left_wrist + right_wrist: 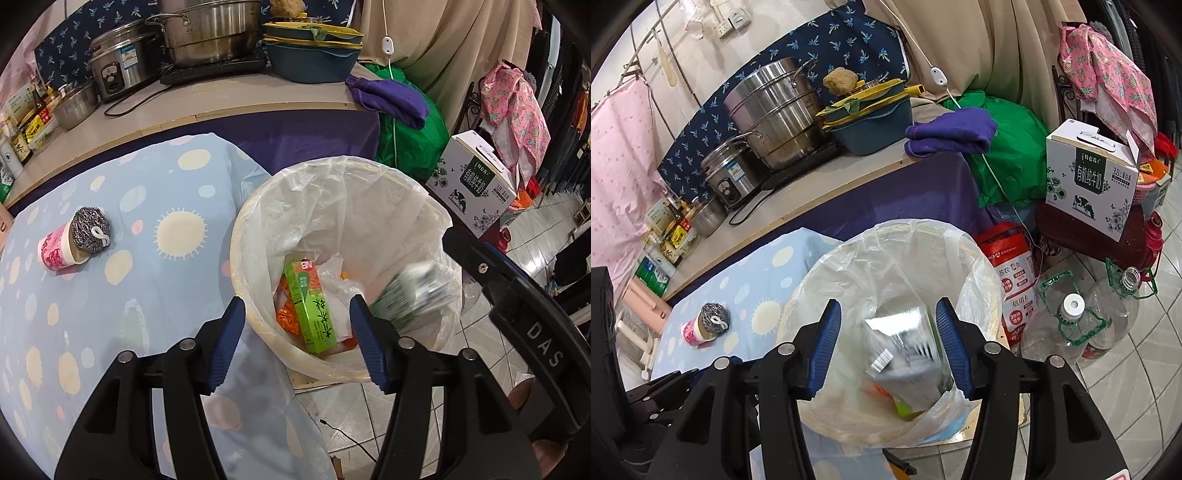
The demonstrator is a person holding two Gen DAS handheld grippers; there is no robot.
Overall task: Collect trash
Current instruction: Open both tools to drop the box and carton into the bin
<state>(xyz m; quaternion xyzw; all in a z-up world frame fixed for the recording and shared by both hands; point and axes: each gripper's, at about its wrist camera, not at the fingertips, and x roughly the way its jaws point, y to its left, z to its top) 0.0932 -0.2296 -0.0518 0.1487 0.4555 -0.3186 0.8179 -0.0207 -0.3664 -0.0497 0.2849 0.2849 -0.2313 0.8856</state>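
Left on the blue spotted tablecloth (110, 295): a pink cup (61, 251) on its side, steel scourer (90, 229) touching its mouth. Centre — left gripper (297, 334), jaws apart and empty, above the lined bin (258, 206) holding a green carton (308, 306). Right gripper (888, 341), jaws apart, over a blurred carton (905, 358) — mid-air, touching neither pad.

Bin mouth (258, 206) open; falling carton (905, 350) blocks its right side.
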